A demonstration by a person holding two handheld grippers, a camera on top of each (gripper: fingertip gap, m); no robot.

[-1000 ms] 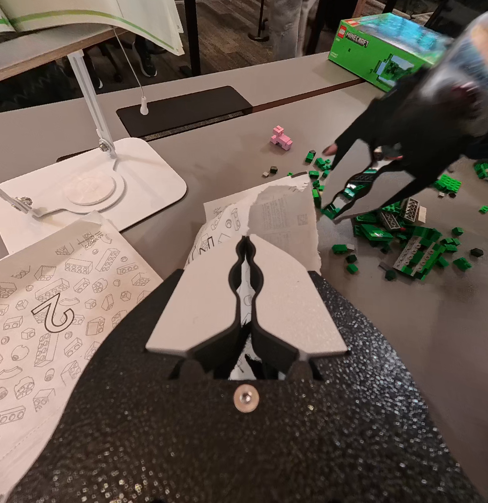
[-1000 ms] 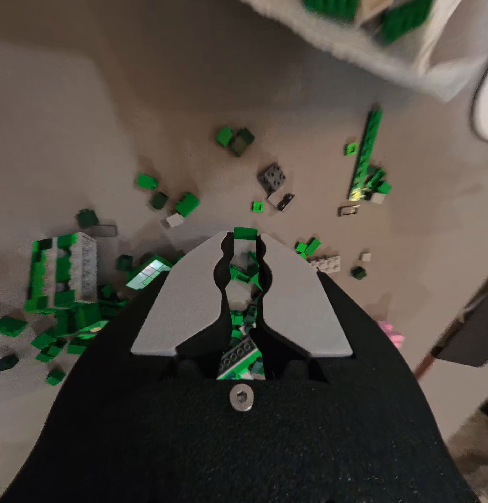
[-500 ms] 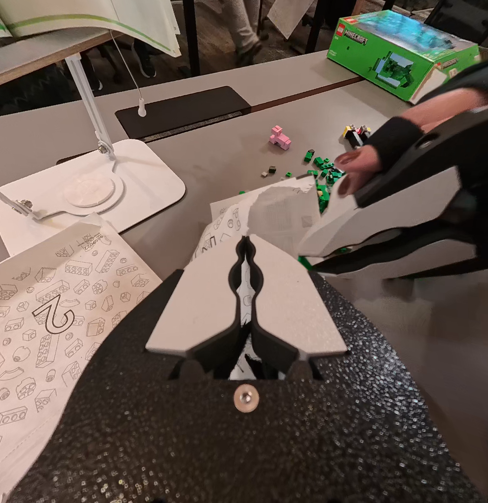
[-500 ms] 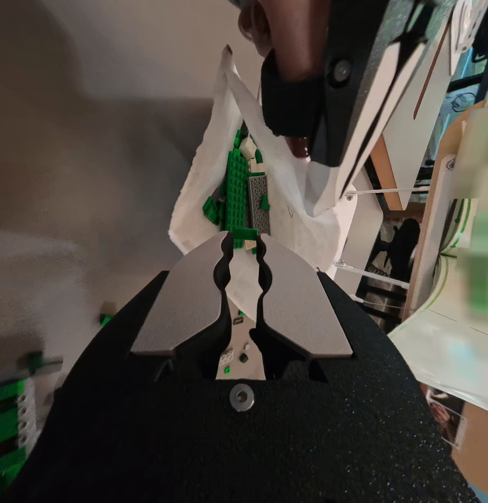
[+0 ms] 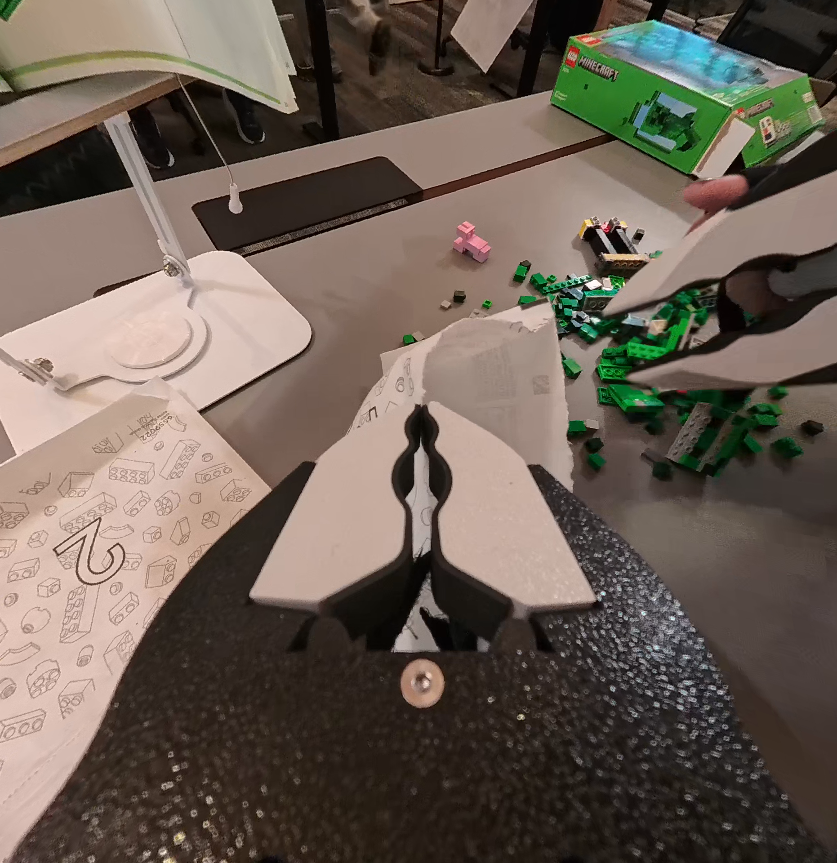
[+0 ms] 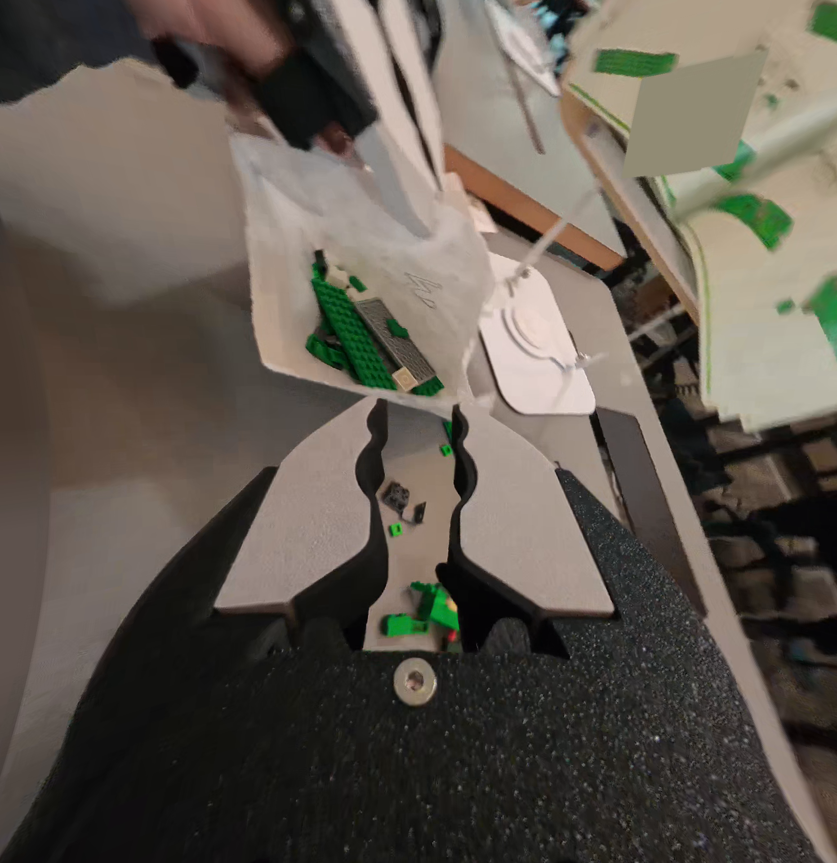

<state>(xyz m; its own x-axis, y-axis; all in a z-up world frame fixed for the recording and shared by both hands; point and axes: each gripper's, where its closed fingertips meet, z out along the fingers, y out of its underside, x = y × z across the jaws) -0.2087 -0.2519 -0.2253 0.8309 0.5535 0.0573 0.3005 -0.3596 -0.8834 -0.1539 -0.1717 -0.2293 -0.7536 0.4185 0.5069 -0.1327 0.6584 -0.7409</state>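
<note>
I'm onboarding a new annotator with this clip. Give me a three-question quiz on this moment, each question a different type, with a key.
1. True or false: the left gripper is shut on the torn paper bag.
2. Multiple choice: the right gripper is (A) shut on a green plate, (B) open and holding nothing, (C) shut on the bag.
3. Short answer: what shows inside the bag's open mouth in the right wrist view?

Key:
1. True; the paper is pinched between the closed fingers.
2. B; its jaws stand apart just short of the bag's rim.
3. Bricks remain: a long green plate, a grey plate and small pieces.
</note>
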